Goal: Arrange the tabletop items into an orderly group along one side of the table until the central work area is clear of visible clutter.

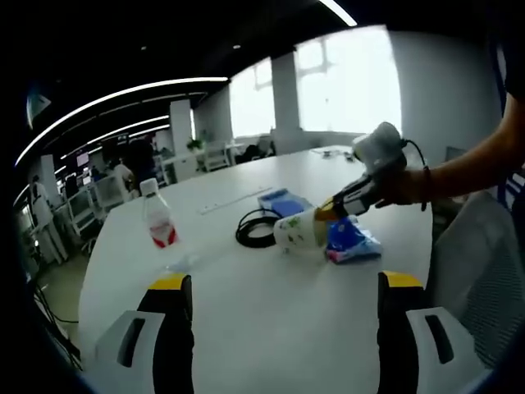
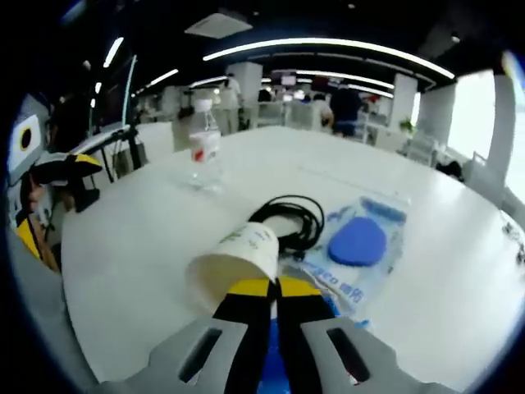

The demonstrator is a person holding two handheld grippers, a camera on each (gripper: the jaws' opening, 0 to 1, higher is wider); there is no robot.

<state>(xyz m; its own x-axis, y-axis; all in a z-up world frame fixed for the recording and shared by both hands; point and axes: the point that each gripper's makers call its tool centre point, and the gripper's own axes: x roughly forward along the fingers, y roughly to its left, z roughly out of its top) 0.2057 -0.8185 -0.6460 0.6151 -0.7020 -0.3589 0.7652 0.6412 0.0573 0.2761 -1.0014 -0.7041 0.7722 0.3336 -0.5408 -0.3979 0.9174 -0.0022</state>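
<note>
On my left gripper view, the clear plastic water bottle [image 1: 157, 222] with a white cap and red label stands upright on the smooth white desk [image 1: 271, 328], and my left gripper [image 1: 279, 304] hangs over bare desk with its jaws wide apart, holding nothing. Next comes the round black cable coil [image 1: 257, 228], lying flat. Just beside it, my right gripper [image 2: 275, 289] has its jaws pinched on the paper cup [image 2: 234, 261]. The cup is tipped on its side, long axis level, its open mouth pointing toward the bottle. Behind it lies a shiny clear bag [image 2: 357, 246] with a flat blue oval thing inside.
</note>
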